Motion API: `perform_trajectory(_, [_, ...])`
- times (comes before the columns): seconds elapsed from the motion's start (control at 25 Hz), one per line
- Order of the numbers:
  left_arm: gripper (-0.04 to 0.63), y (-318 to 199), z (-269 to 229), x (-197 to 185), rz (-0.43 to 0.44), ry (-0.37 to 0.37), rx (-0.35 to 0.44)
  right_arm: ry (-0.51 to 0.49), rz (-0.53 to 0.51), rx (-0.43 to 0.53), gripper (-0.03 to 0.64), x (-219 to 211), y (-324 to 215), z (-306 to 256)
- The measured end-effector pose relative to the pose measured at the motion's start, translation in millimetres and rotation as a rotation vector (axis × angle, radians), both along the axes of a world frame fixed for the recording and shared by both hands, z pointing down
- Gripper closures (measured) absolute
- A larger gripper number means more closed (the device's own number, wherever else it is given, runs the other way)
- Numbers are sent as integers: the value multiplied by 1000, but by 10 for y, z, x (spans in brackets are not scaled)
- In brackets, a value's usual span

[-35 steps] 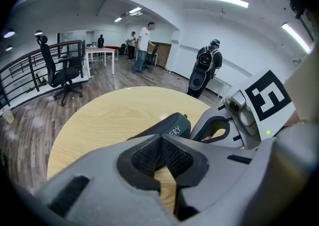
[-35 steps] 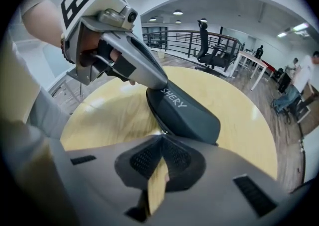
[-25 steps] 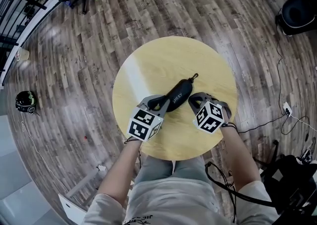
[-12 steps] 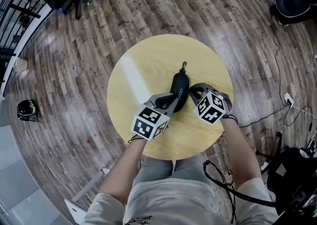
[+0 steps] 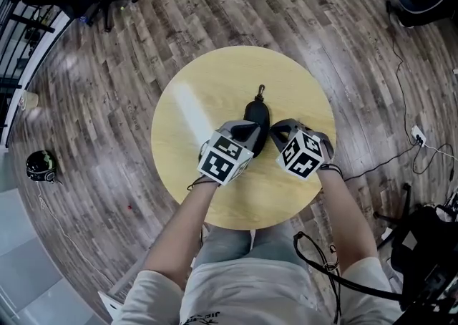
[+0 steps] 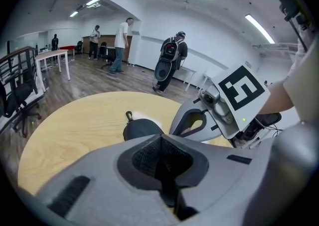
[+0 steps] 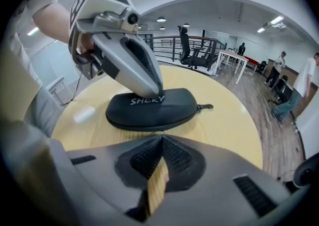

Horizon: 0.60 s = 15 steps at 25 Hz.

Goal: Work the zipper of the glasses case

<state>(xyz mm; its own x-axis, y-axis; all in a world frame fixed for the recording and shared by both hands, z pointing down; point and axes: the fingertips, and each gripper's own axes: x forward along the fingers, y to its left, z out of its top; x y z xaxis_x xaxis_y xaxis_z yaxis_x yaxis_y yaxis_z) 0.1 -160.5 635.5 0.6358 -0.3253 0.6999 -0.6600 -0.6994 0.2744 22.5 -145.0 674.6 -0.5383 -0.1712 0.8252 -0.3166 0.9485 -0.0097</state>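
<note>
**Black case pinned mid-surface**

Black glasses case (image 5: 256,120) lies near the centre of the round pale-wood surface (image 5: 204,87). It runs 12 to 6 in the head view, zipper pull (image 5: 260,91) at the 12 o'clock end. My left gripper (image 7: 153,90) has its fingers together, tips pressing on the case's top by the white print (image 7: 147,100). My right gripper (image 5: 280,134), at the case's 3 o'clock side, holds its fingers a narrow slit apart, empty.
</note>
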Motion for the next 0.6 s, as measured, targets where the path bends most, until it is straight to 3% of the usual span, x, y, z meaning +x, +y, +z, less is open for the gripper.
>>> perform_trajectory(0.24, [588,27,10,-18,16,6,-6,-2,49,-42,615,-109,435,-5])
perform_trajectory(0.6, [588,28,13,-19,25,24,-9,-75,327,-124,615,-427,907,-8])
